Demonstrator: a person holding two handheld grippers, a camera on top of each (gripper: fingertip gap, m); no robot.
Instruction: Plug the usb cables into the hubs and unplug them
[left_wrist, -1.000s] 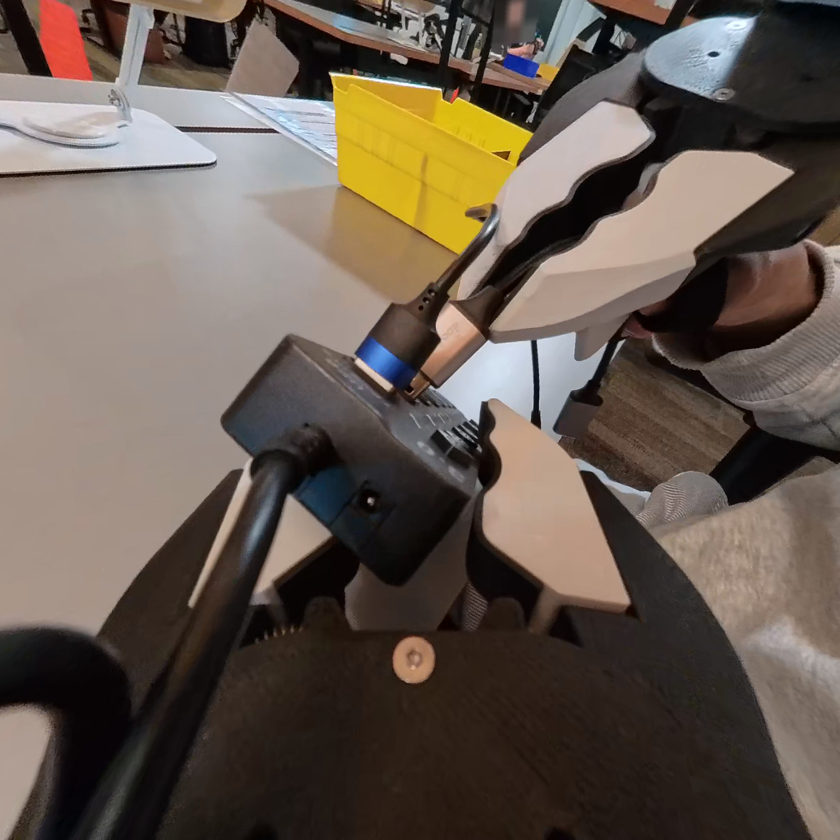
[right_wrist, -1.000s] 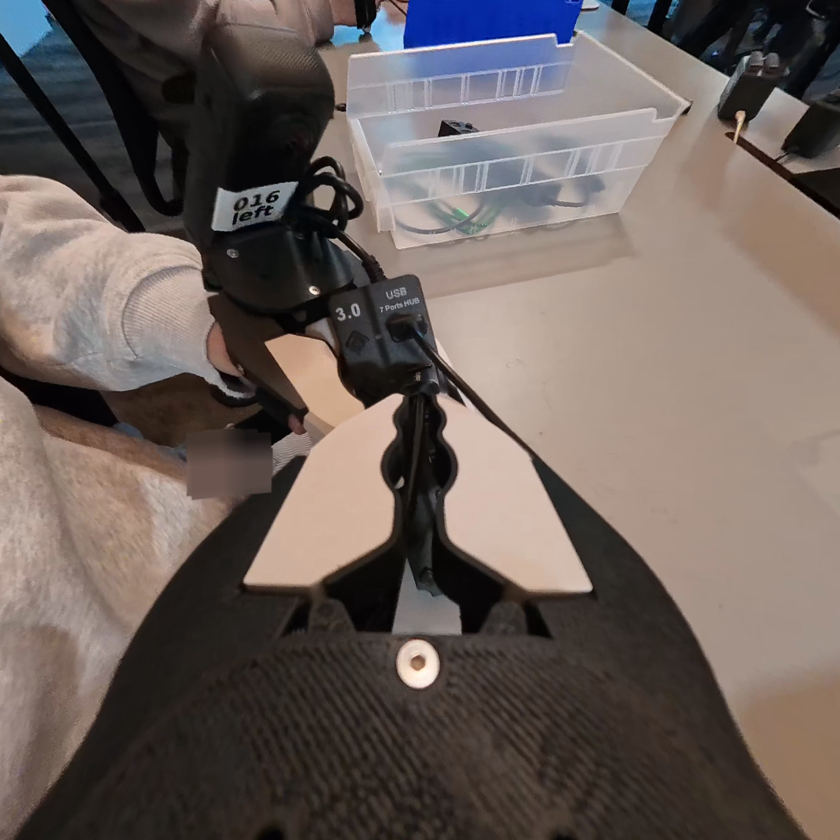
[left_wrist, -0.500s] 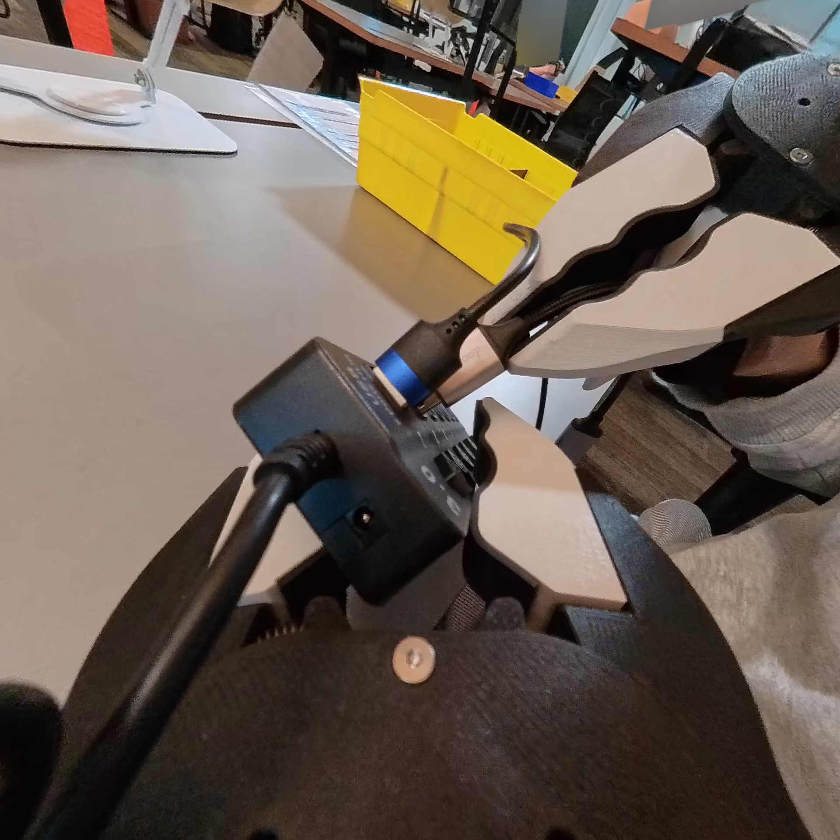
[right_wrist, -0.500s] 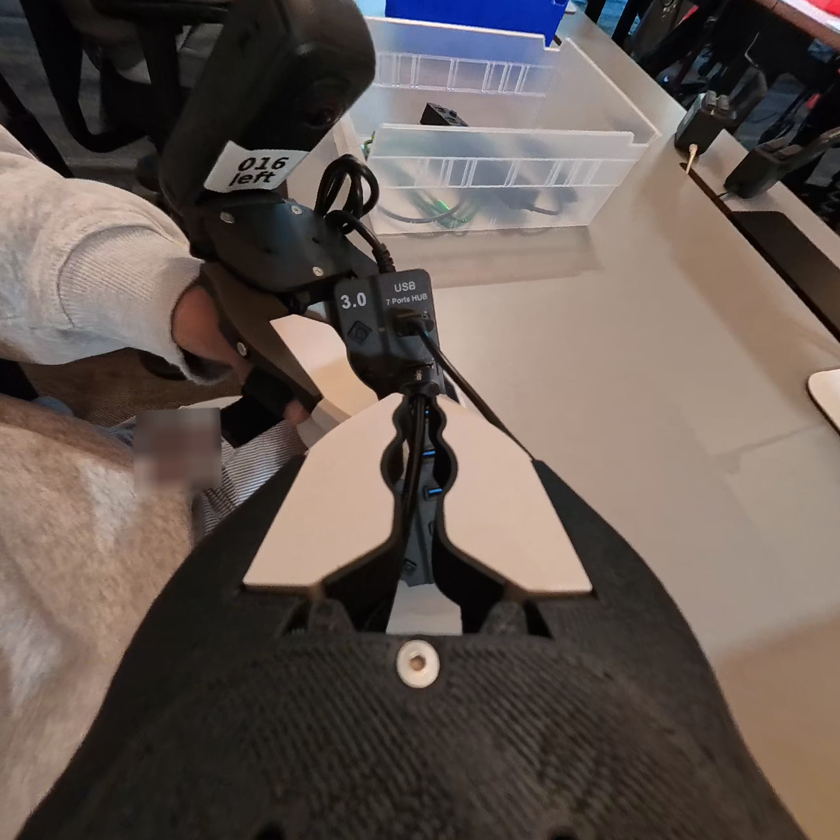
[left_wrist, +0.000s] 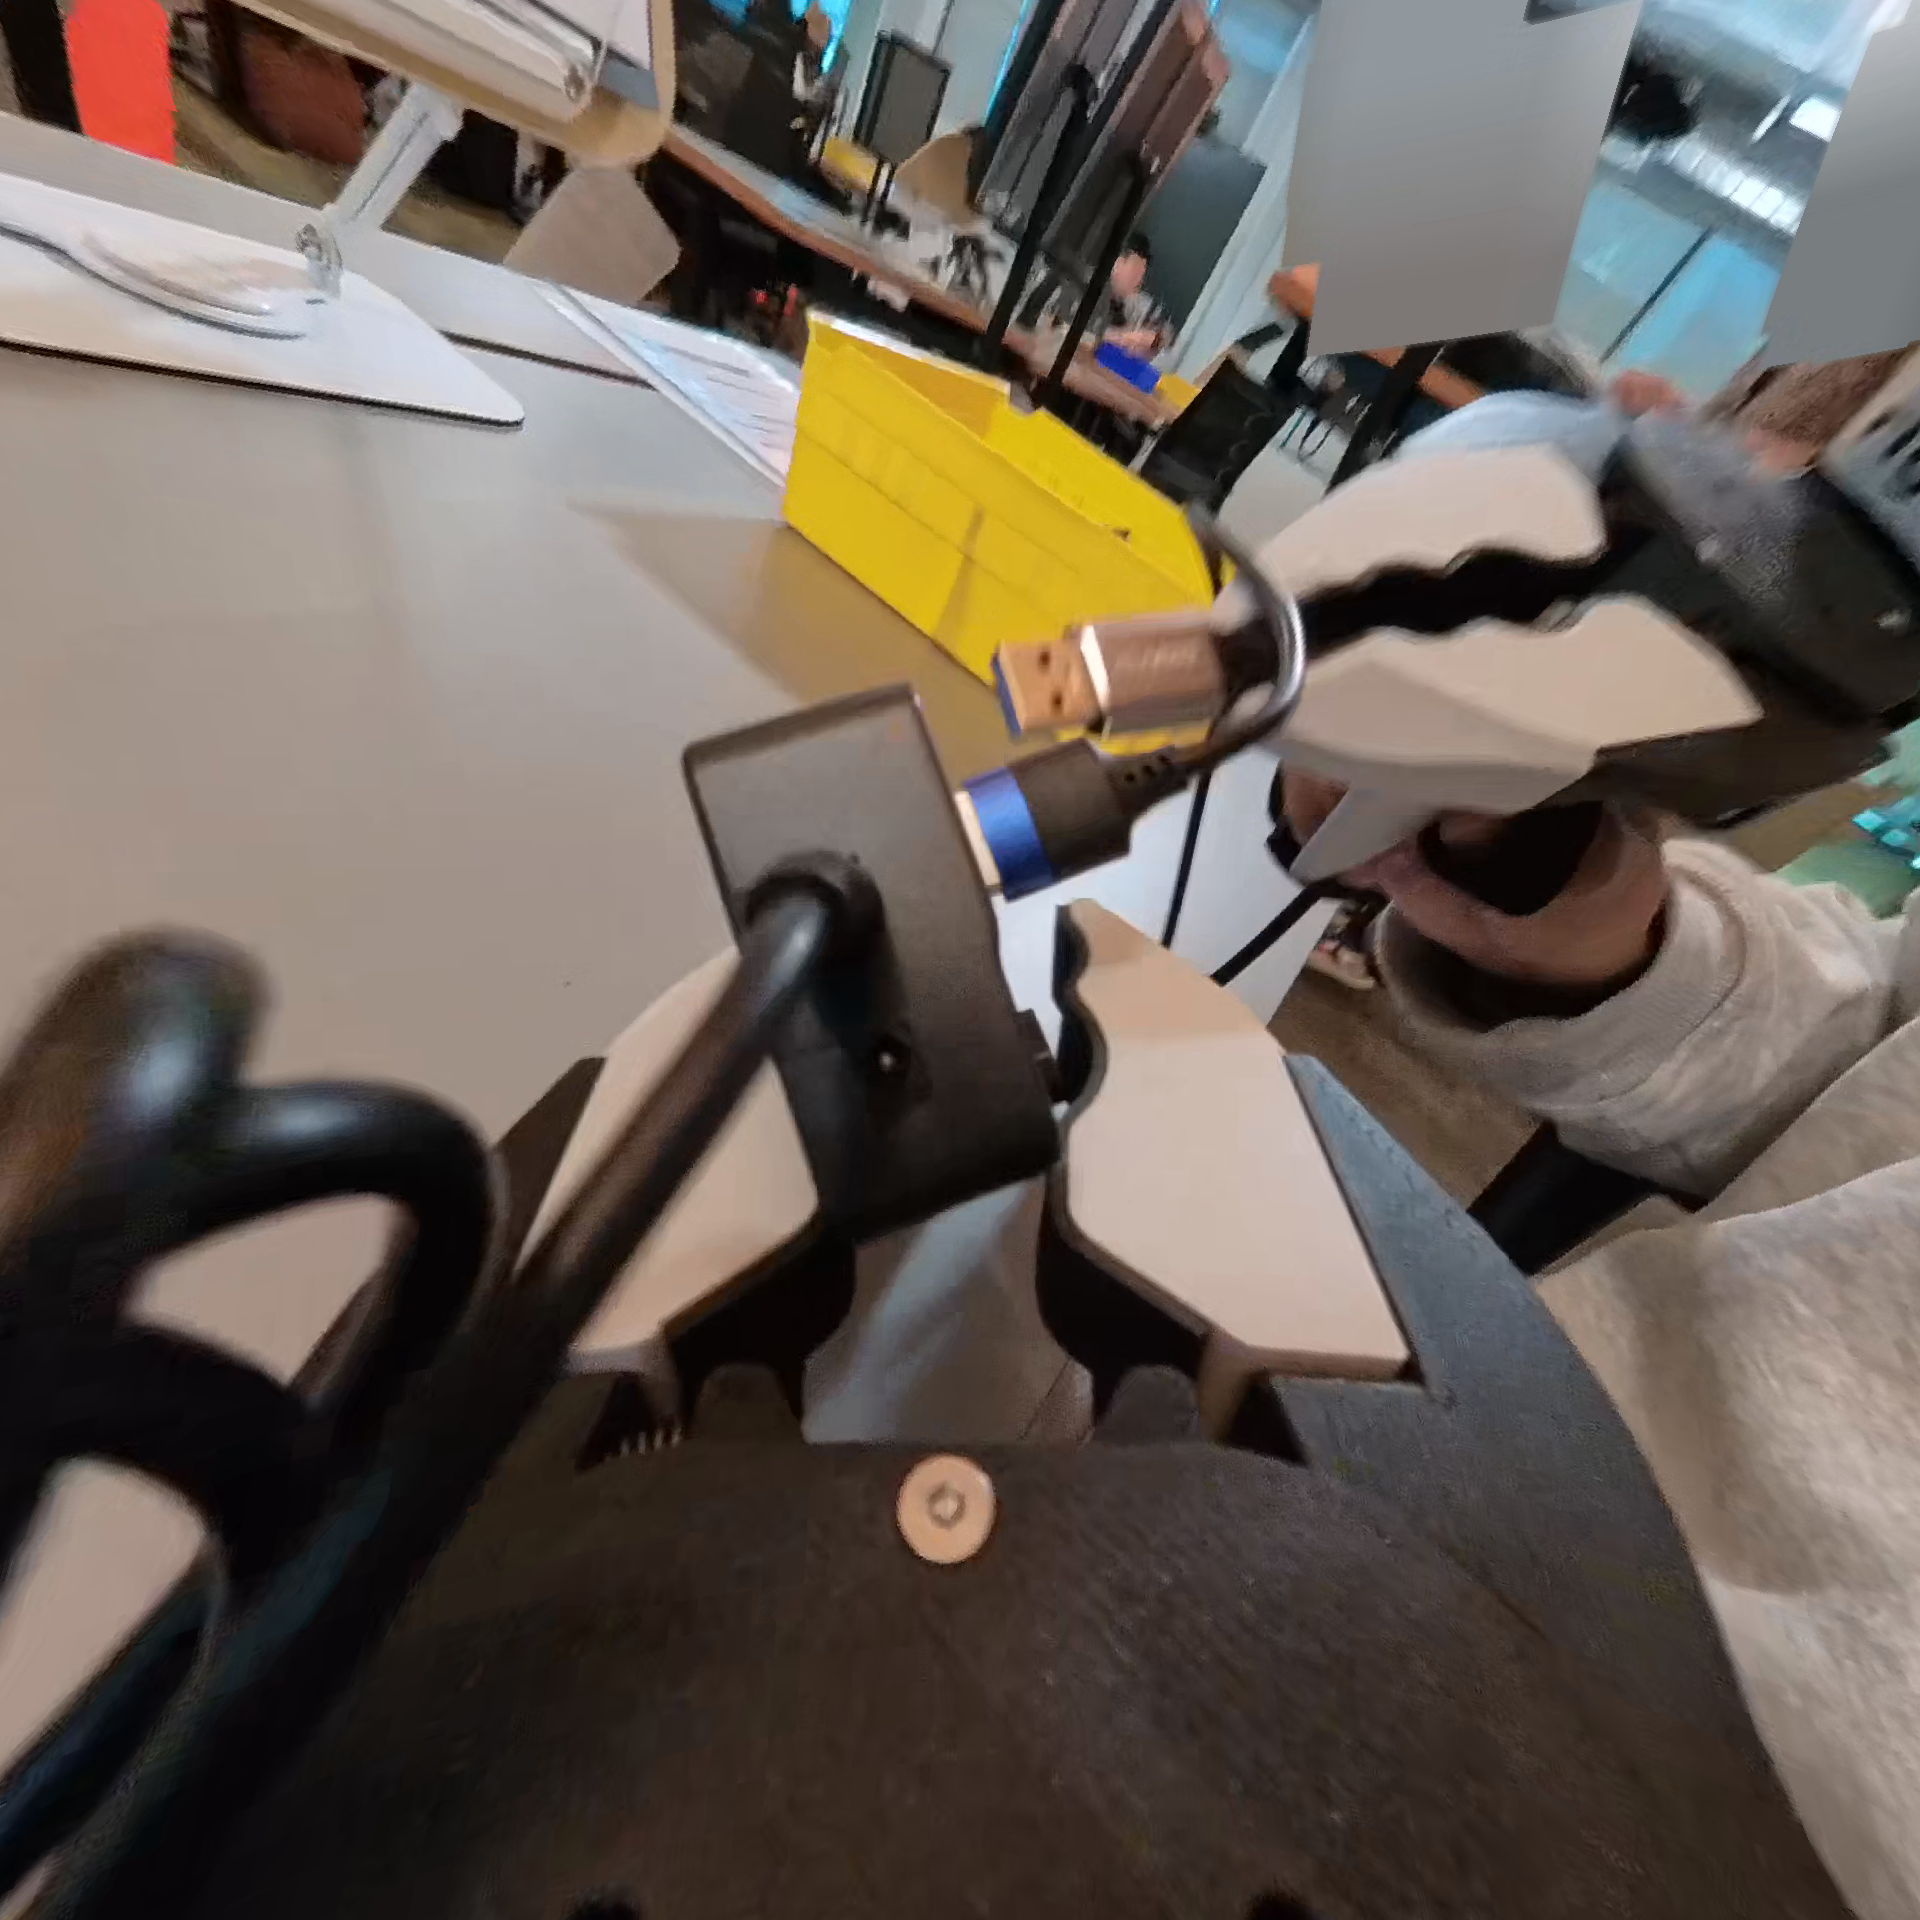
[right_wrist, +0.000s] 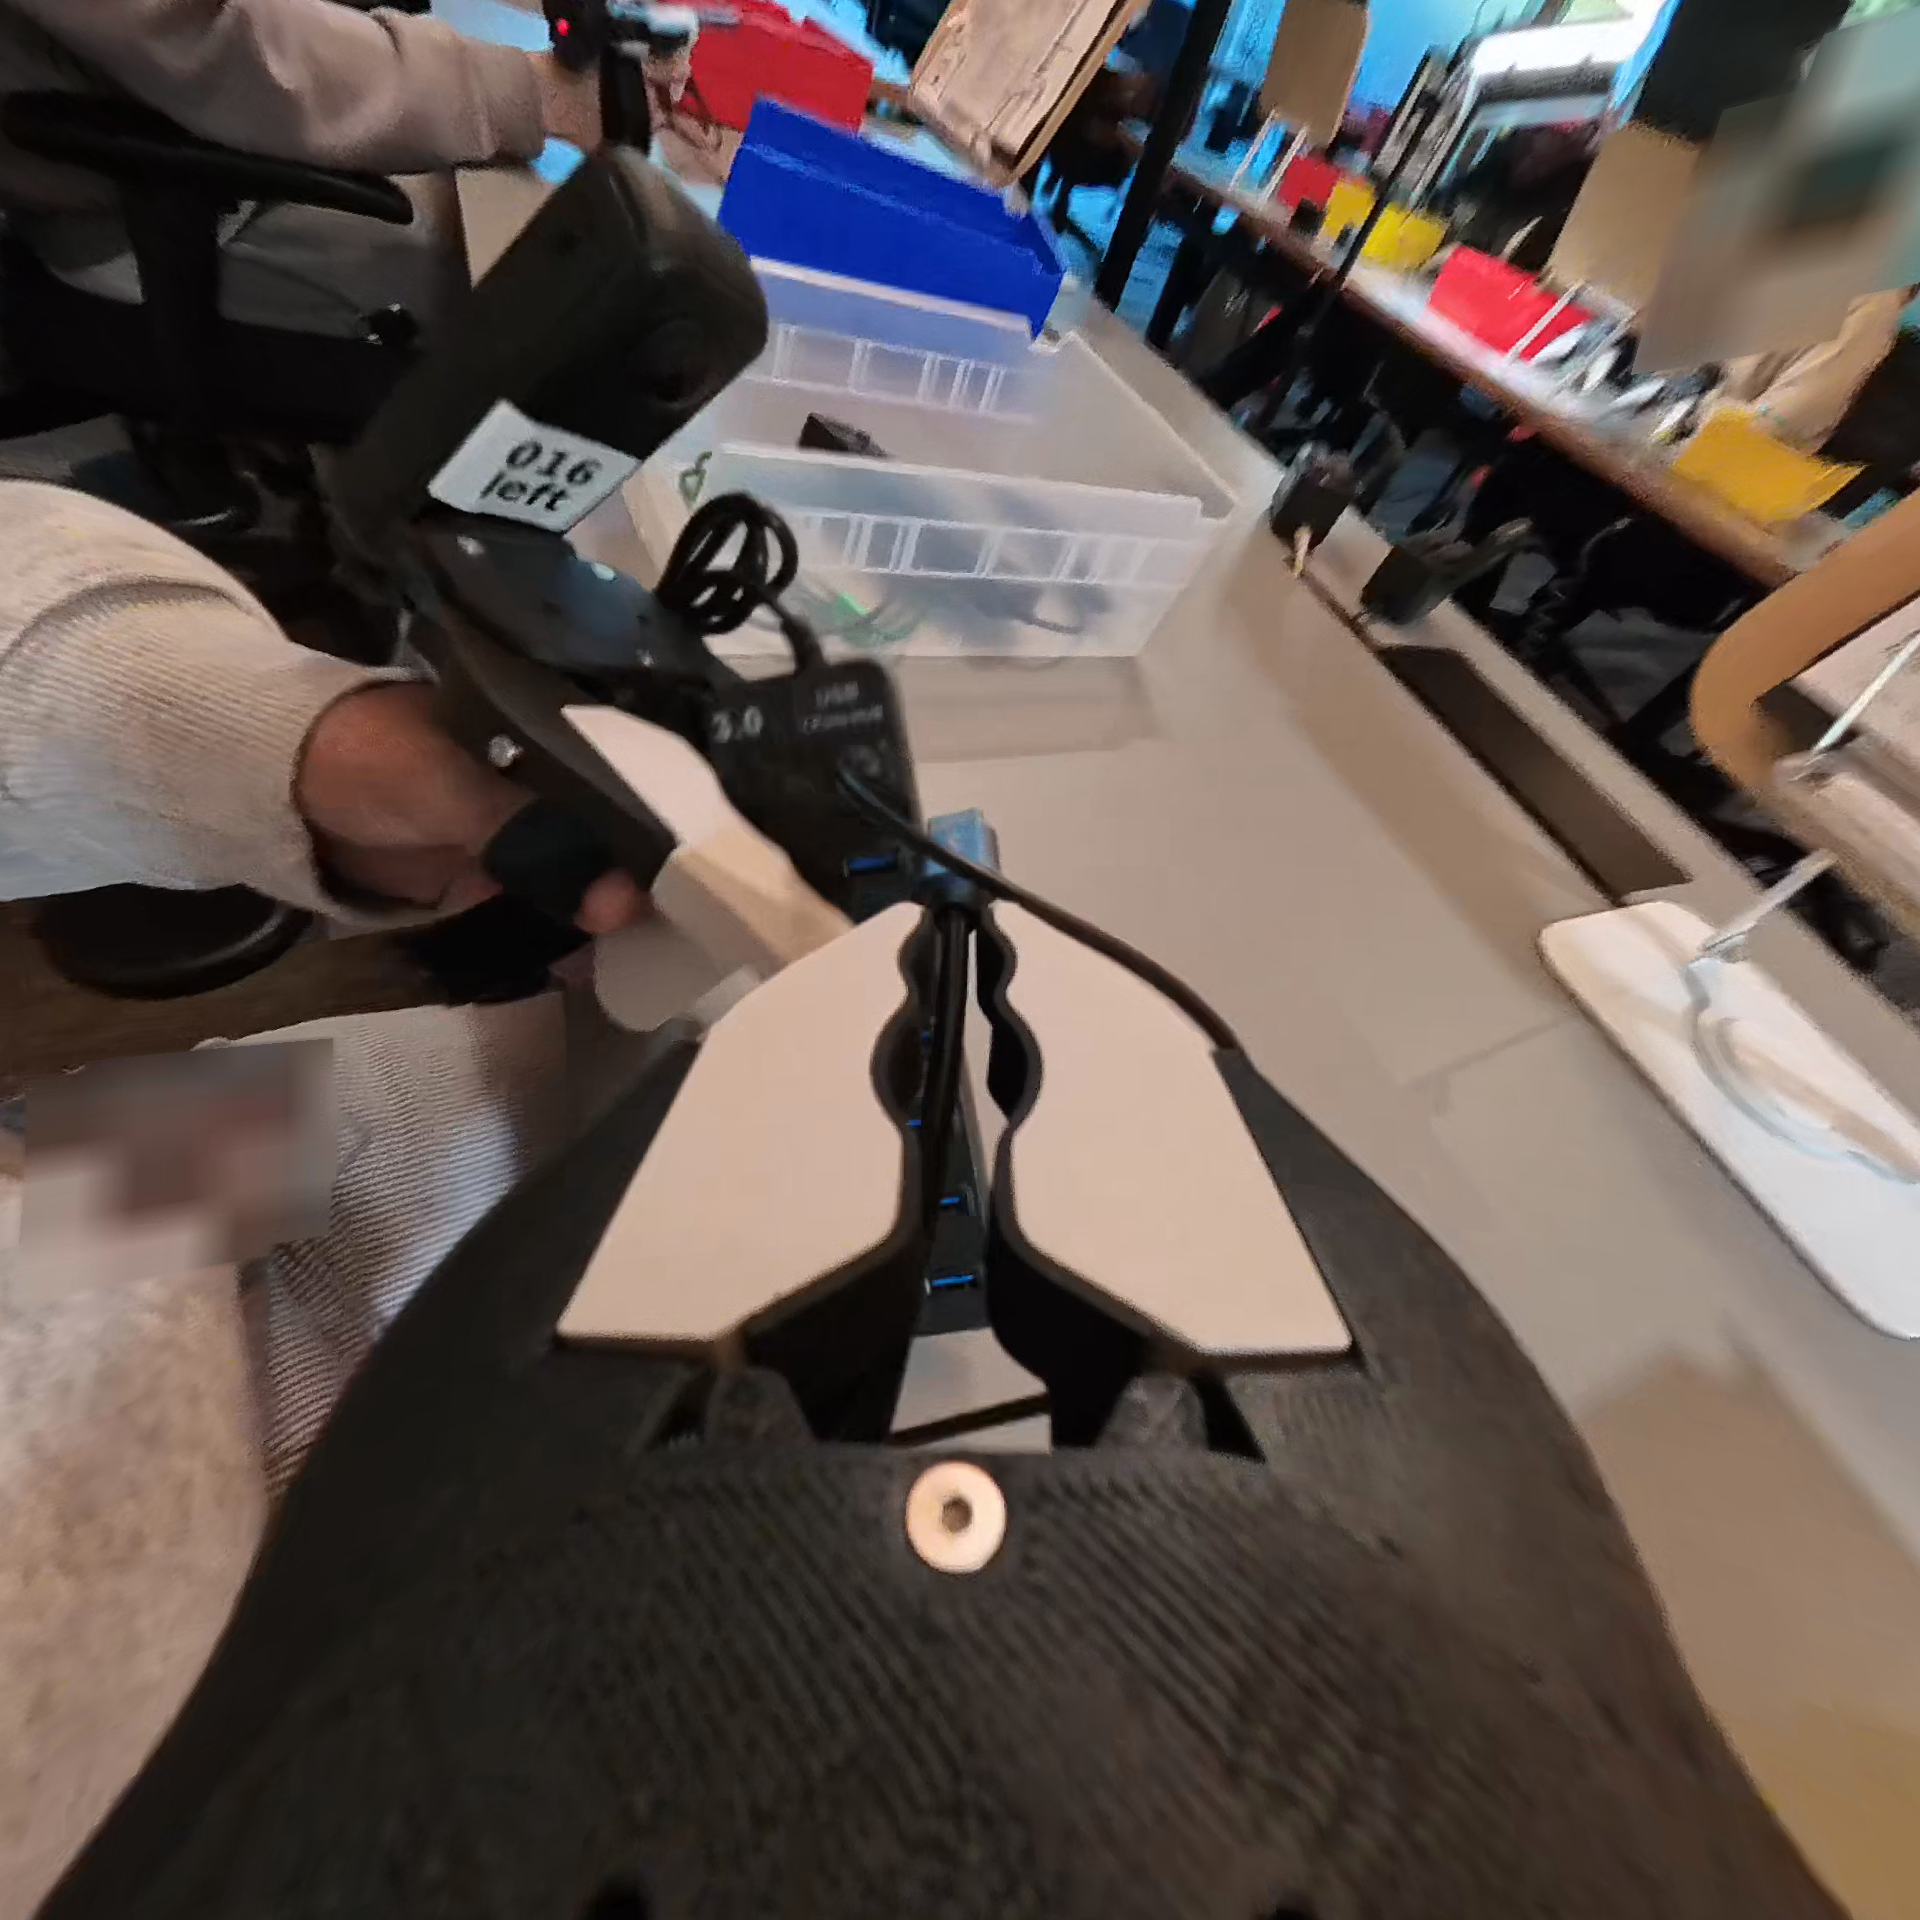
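My left gripper (left_wrist: 894, 997) is shut on a black USB hub (left_wrist: 862, 935) and holds it above the table; the hub also shows in the right wrist view (right_wrist: 821, 748). A black plug with a blue ring (left_wrist: 1029, 831) sits in the hub's side. My right gripper (left_wrist: 1257, 675) is shut on a silver USB plug (left_wrist: 1112, 675), which hangs free a short way above and right of the hub. In the right wrist view my right gripper (right_wrist: 951, 925) pinches the plug's black cable (right_wrist: 940, 1039), with the blurred plug (right_wrist: 961, 836) just past the tips.
The hub's thick black cable (left_wrist: 343, 1164) coils at the left. A yellow bin (left_wrist: 966, 520) and a white stand base (left_wrist: 312, 343) sit on the grey table (left_wrist: 364, 675). A clear bin (right_wrist: 966, 540) holds cables, with a blue bin (right_wrist: 883, 218) behind it. Some 6 cm of space lies between my two pairs of fingers.
The silver plug has come out of the hub and my right gripper has pulled back from it. The hub has tilted in my left gripper. The blue-ringed plug stays in.
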